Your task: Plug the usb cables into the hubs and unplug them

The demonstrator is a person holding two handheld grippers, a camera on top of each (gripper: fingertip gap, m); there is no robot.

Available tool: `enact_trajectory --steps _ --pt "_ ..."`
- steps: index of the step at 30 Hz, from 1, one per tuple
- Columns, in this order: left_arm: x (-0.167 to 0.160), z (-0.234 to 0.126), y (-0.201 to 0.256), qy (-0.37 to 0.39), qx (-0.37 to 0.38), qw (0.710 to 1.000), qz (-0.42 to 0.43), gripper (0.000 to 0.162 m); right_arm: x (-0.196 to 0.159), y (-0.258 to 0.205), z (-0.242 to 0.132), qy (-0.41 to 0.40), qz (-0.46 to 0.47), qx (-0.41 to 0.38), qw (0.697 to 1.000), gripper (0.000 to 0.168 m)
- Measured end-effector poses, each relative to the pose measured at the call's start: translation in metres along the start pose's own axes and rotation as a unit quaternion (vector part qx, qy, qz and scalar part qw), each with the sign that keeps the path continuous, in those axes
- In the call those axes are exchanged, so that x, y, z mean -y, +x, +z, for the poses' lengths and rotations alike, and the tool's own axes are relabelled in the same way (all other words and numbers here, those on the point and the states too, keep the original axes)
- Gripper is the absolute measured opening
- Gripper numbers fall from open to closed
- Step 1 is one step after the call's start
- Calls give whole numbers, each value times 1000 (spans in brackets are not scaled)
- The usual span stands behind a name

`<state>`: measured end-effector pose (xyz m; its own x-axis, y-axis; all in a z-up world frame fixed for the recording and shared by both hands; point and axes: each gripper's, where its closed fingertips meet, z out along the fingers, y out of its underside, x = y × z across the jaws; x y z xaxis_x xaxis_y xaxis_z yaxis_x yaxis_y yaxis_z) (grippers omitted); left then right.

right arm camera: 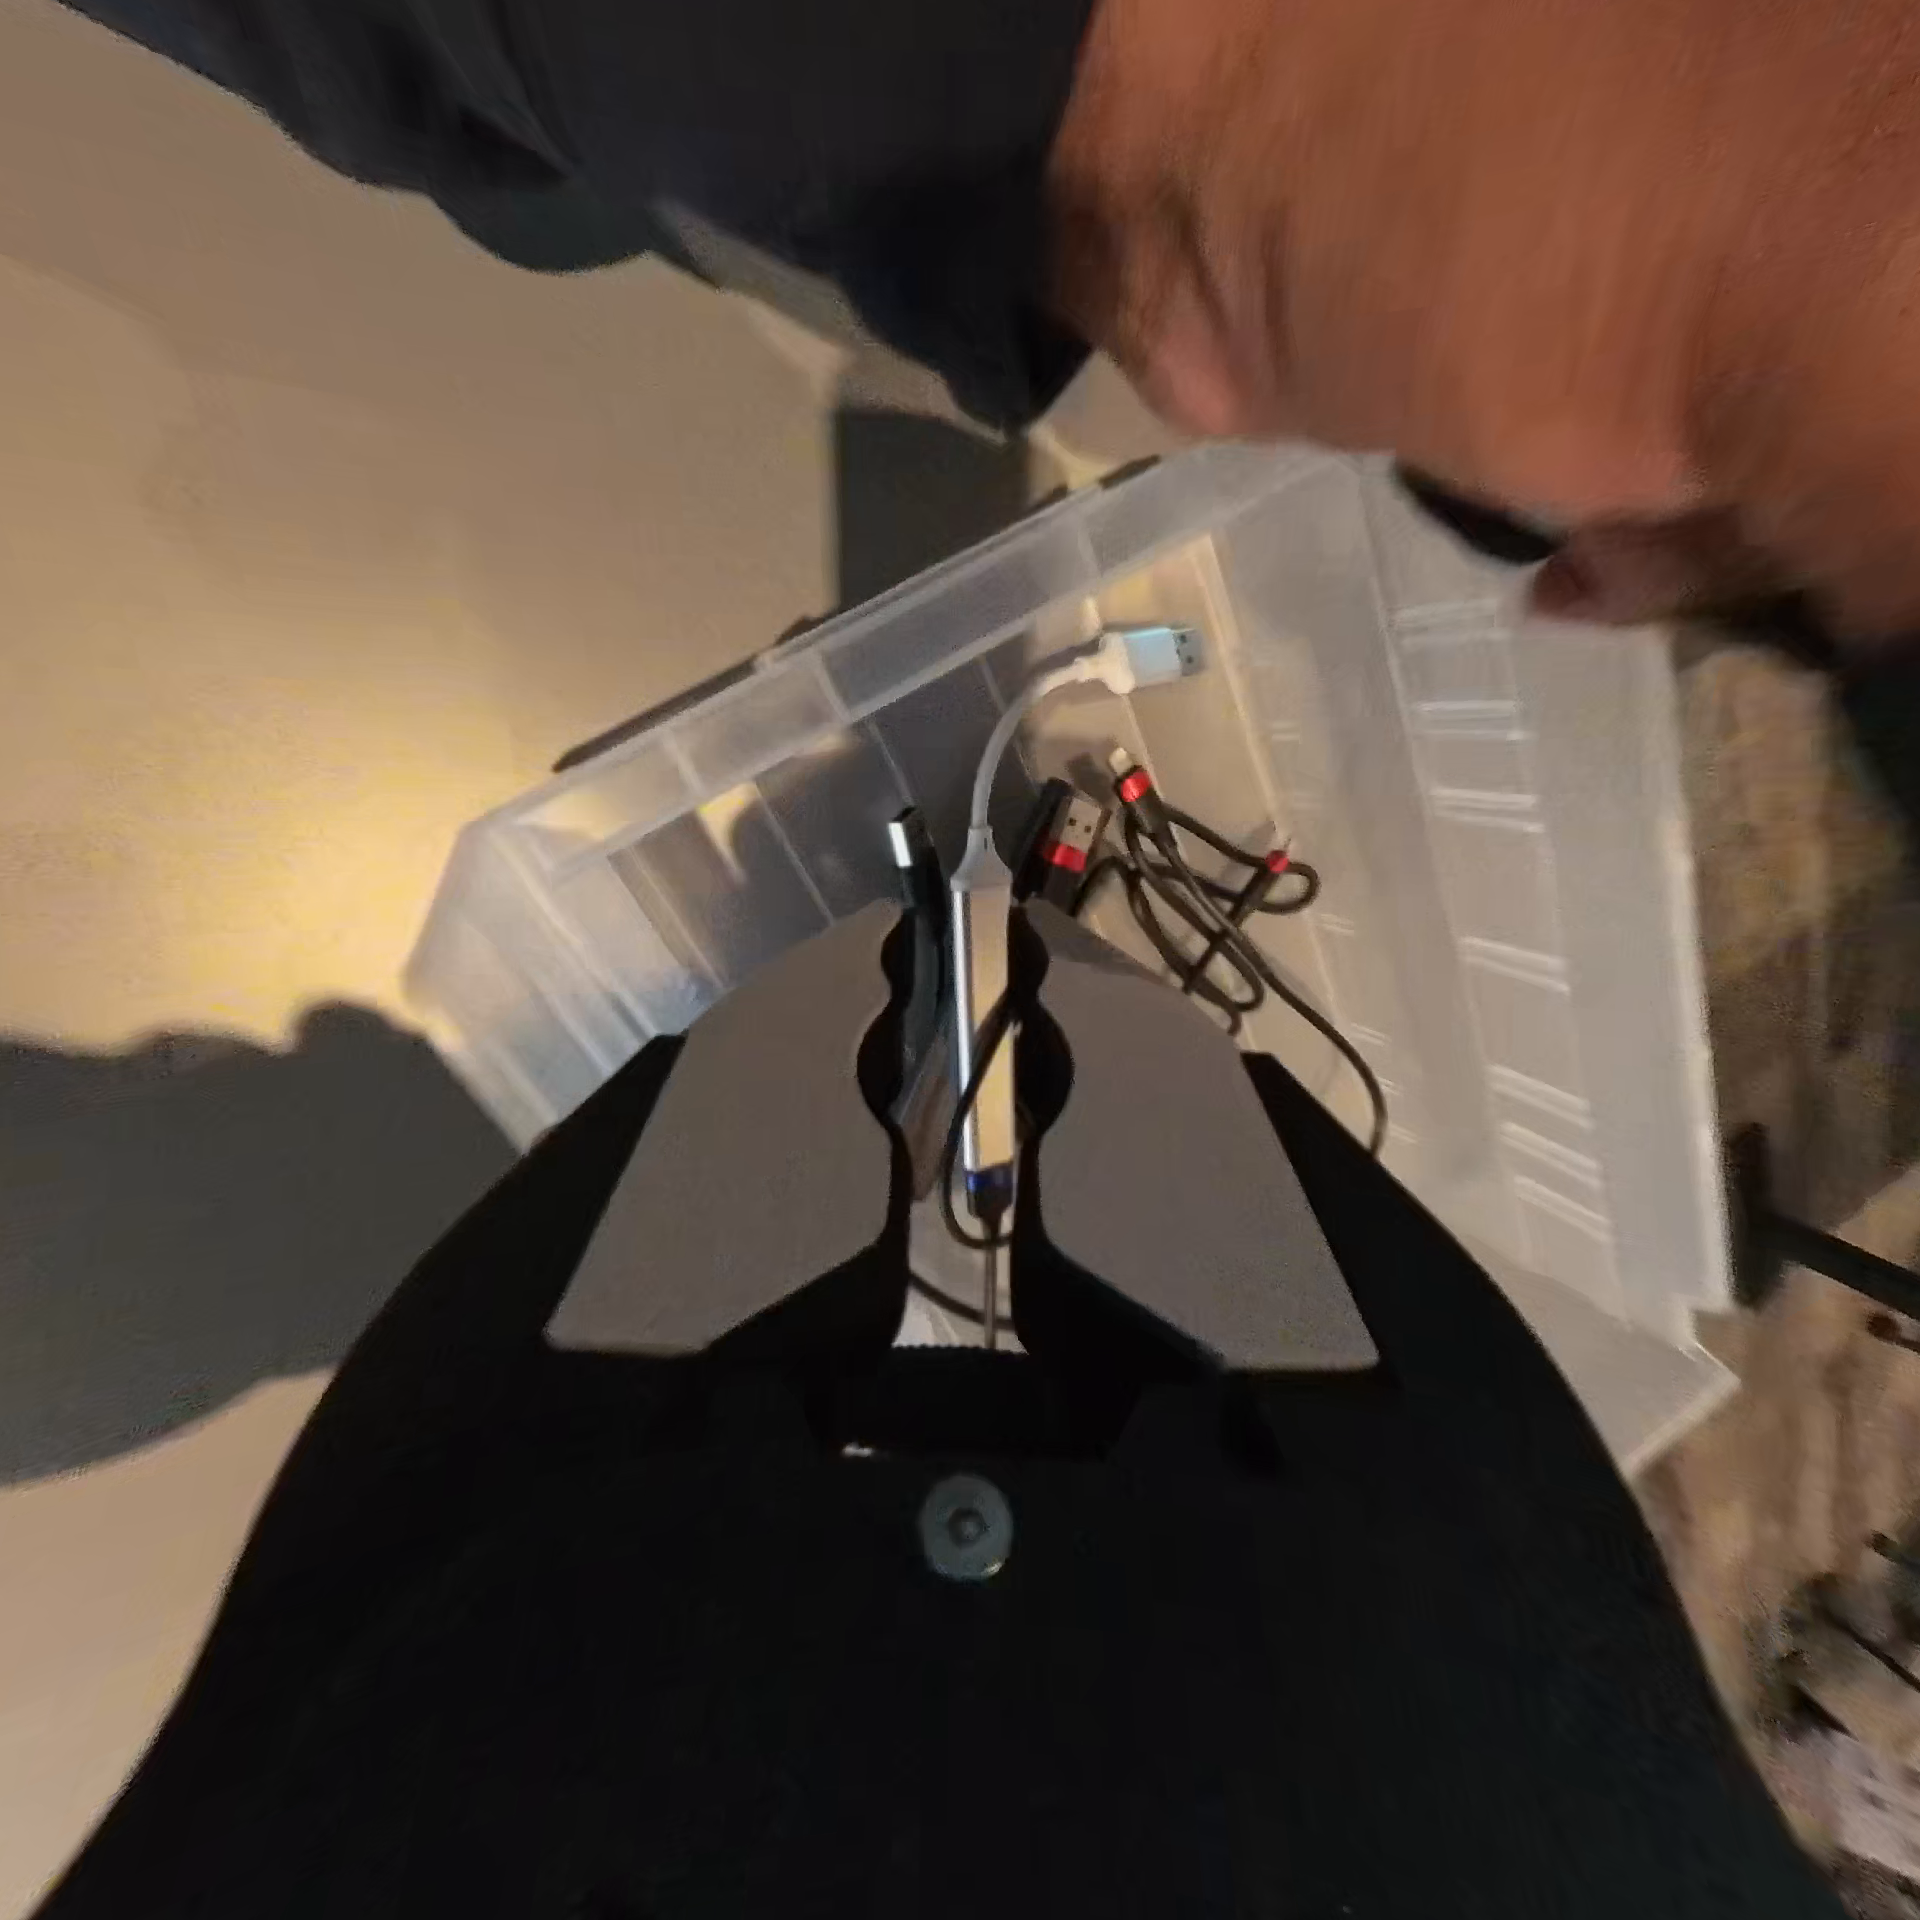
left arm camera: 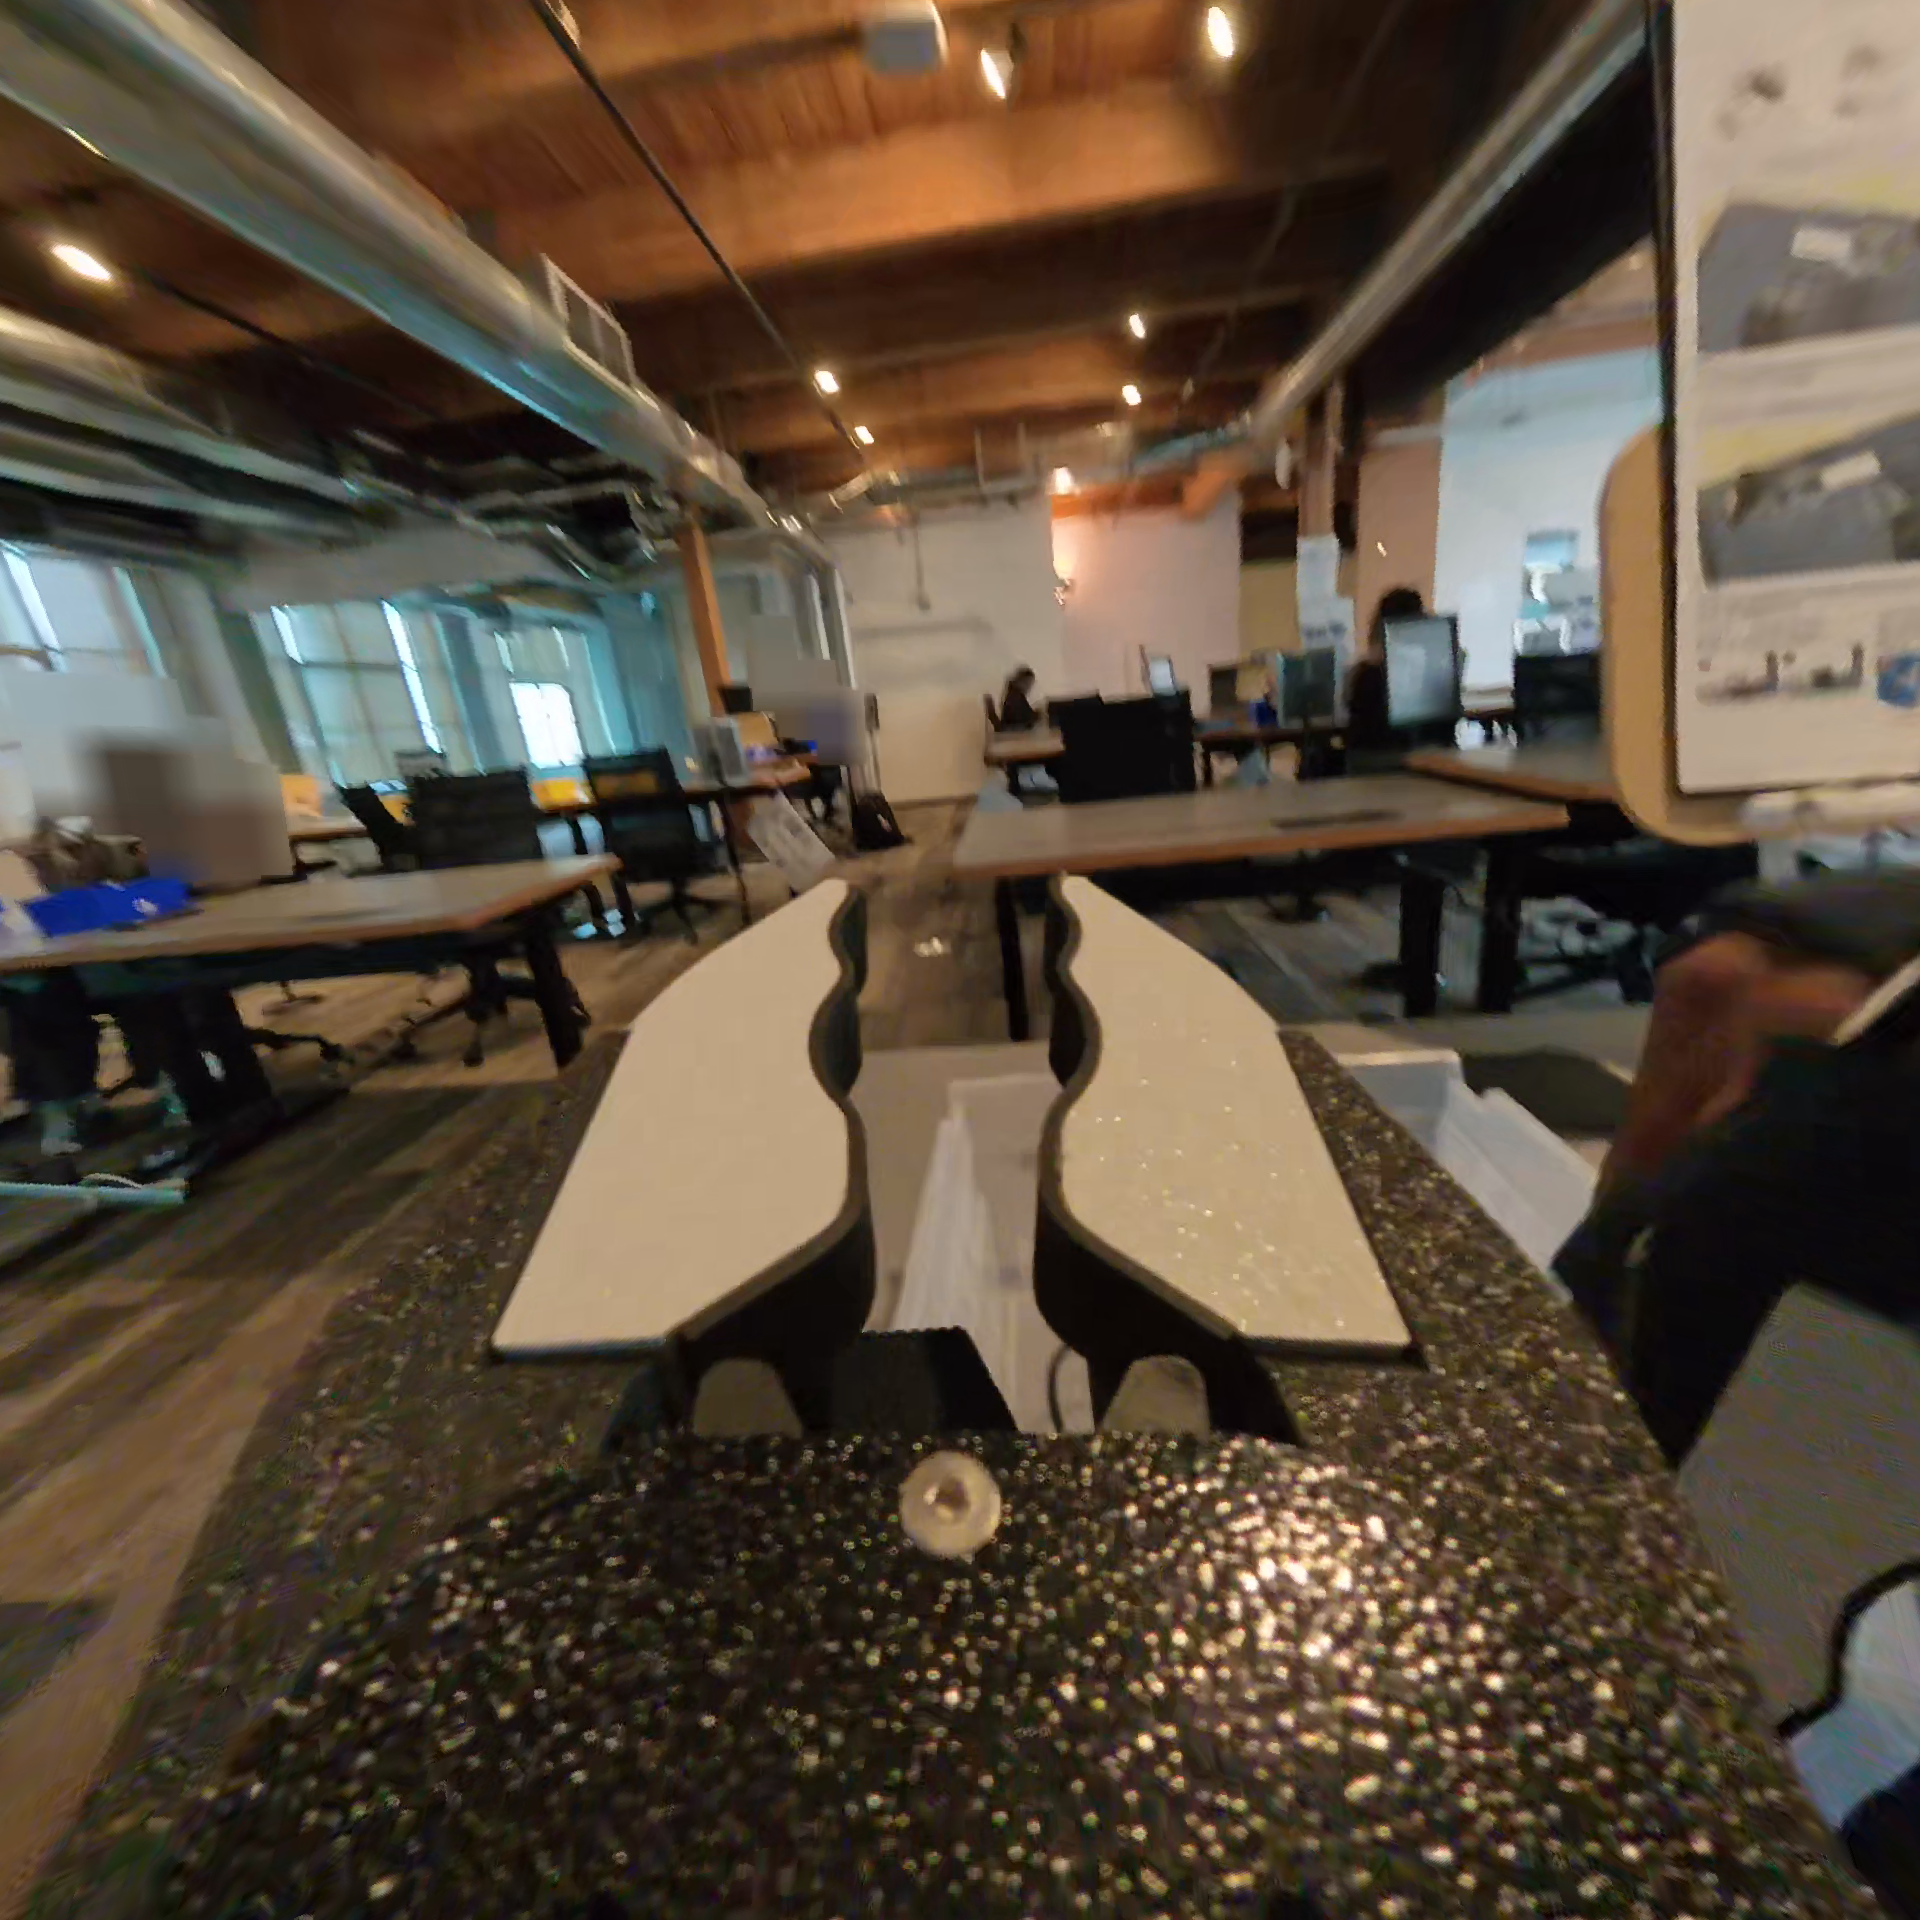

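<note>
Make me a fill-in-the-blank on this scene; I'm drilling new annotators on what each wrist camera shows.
1. The cables lie inside a clear plastic ____.
2. The white-corded hub shows between the fingers of the ____ gripper.
3. The left gripper points across an open ____ with desks.
4. The black cable's plugs have ____ collars.

Missing words: bin; right; office; red

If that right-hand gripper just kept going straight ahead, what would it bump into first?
Probably the slim silver hub, which lies right in the gap of the right gripper, inside the clear plastic bin, with black cables beside it. Depth is hard to judge.
</note>
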<state>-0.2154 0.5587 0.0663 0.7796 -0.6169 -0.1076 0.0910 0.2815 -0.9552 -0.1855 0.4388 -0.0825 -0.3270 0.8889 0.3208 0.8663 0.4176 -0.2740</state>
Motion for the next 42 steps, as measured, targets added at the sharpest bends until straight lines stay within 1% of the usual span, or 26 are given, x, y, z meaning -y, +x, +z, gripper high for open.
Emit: enact_trajectory --steps 4,7,10,13,17,20,25,33,37,40,42 --pt "35 -25 -28 87 56 995 -15 32 -9 3 28 -11 21 55 998 13" --pt "45 -35 -38 123 70 989 -40 31 -21 3 46 -46 15 66 997 13" --pt "41 -32 -36 113 59 991 -45 31 -28 2 57 -70 10 69 995 14" --pt "38 -29 -33 105 55 992 -39 31 -30 5 63 -73 9 59 996 12" --pt "37 -28 -31 105 46 992 -48 31 -30 6 63 -81 4 51 995 14" --pt "35 -25 -28 99 37 993 -51 31 -33 8 63 -102 -7 41 994 21" --pt "26 -20 -25 84 31 995 -50 31 -33 11 65 -107 4 32 994 18" --pt "21 -18 -25 80 26 995 -59 30 -35 16 65 -115 3 13 993 23" --pt "18 -17 -24 75 24 995 -63 30 -38 13 69 -118 20 23 993 23" --pt "19 -17 -24 78 26 995 -63 30 -42 14 72 -132 16 19 991 17" --pt "19 -17 -24 77 25 995 -64 30 -43 16 72 -139 18 17 990 16"
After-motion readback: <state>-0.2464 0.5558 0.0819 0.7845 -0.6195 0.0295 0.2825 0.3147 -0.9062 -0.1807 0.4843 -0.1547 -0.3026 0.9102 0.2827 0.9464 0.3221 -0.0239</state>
